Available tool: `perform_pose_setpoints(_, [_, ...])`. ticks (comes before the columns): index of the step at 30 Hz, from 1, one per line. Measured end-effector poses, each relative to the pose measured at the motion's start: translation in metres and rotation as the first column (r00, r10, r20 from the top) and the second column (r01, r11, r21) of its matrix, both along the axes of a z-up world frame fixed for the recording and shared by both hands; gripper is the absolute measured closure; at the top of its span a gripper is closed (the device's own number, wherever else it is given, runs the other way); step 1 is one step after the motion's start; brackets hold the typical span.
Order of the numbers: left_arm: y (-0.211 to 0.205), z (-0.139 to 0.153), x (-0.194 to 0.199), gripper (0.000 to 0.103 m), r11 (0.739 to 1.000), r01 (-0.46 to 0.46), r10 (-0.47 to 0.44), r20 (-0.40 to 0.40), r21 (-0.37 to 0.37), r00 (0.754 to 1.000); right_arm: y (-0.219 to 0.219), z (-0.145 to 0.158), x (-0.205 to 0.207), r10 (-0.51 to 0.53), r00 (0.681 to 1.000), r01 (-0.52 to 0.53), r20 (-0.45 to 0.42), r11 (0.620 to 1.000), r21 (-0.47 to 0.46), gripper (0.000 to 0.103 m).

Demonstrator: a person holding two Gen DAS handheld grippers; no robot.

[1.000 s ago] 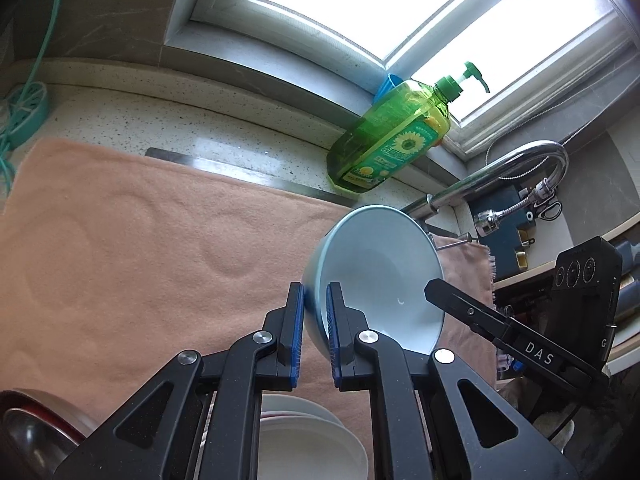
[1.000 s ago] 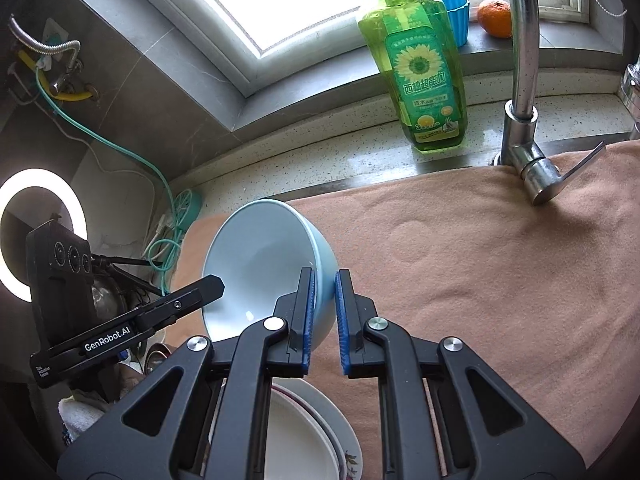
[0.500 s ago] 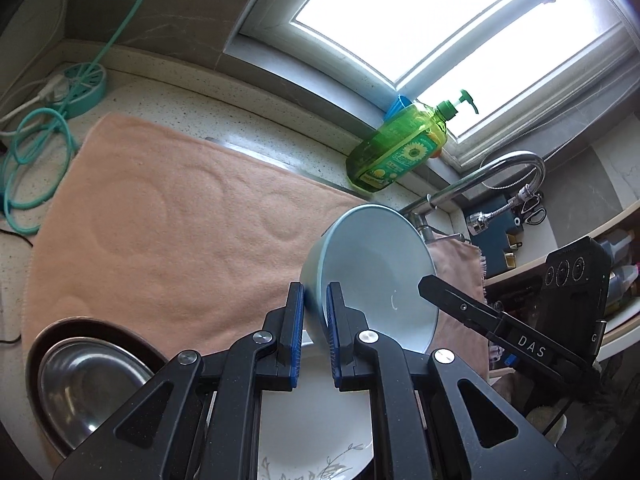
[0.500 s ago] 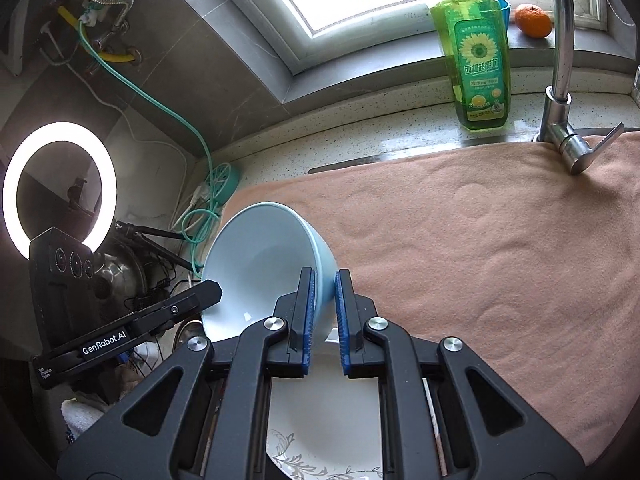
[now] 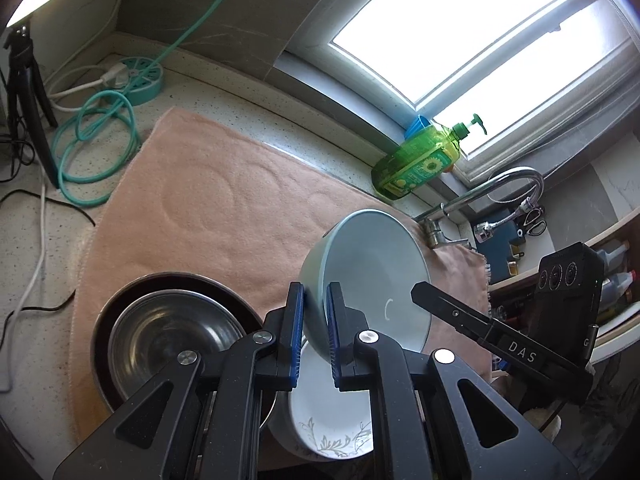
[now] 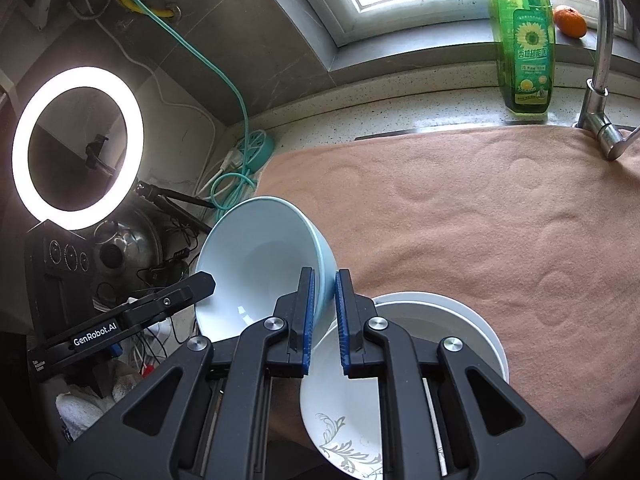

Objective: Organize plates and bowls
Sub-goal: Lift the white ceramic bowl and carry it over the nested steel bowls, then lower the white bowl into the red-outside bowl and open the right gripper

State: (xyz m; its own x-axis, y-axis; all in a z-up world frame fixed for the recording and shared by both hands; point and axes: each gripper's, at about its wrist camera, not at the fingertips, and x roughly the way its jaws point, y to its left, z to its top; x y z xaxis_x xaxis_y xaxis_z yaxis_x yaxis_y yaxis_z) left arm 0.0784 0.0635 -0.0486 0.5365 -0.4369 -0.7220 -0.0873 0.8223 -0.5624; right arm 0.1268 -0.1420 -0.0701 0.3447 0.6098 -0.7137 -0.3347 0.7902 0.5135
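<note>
A light blue bowl (image 5: 372, 280) (image 6: 256, 264) hangs tilted in the air, held by both grippers at opposite sides of its rim. My left gripper (image 5: 314, 292) is shut on one wall of the bowl, and my right gripper (image 6: 325, 276) is shut on the other. Under the bowl sits a white dish with a grey leaf pattern (image 5: 328, 428) (image 6: 344, 420), resting in a larger white plate (image 6: 460, 320). To its left a steel bowl (image 5: 168, 340) sits nested in a dark brown bowl (image 5: 120, 300).
A peach towel (image 5: 224, 216) (image 6: 480, 220) covers the counter. A green soap bottle (image 6: 524, 40), a faucet (image 6: 600, 92) and an orange (image 6: 570, 20) stand near the window. A ring light (image 6: 76, 144), a tripod (image 5: 28, 92) and teal and white cables (image 5: 96, 144) crowd the left side.
Both grippers carried the blue bowl away from the window and faucet. The steel bowl and the patterned dish have come into view beneath it. The grips are unchanged.
</note>
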Motion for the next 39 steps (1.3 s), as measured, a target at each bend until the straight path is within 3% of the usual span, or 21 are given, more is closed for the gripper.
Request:
perform_pose_setpoints(20, [0.074, -0.022, -0.052, 0.093, 0.99, -0.141, 0.141, -0.042, 0.003, 0.989, 0.088, -0.028, -0.03, 0.165, 0.985, -0.169, -0.051, 0.983, -0.067, 0.093])
perform_pose_setpoints(39, [0.083, -0.048, -0.06, 0.094, 0.986, -0.164, 0.164, -0.111, 0.009, 0.98, 0.107, -0.051, -0.03, 0.199, 0.974, -0.21, -0.104, 0.971, -0.111, 0.092])
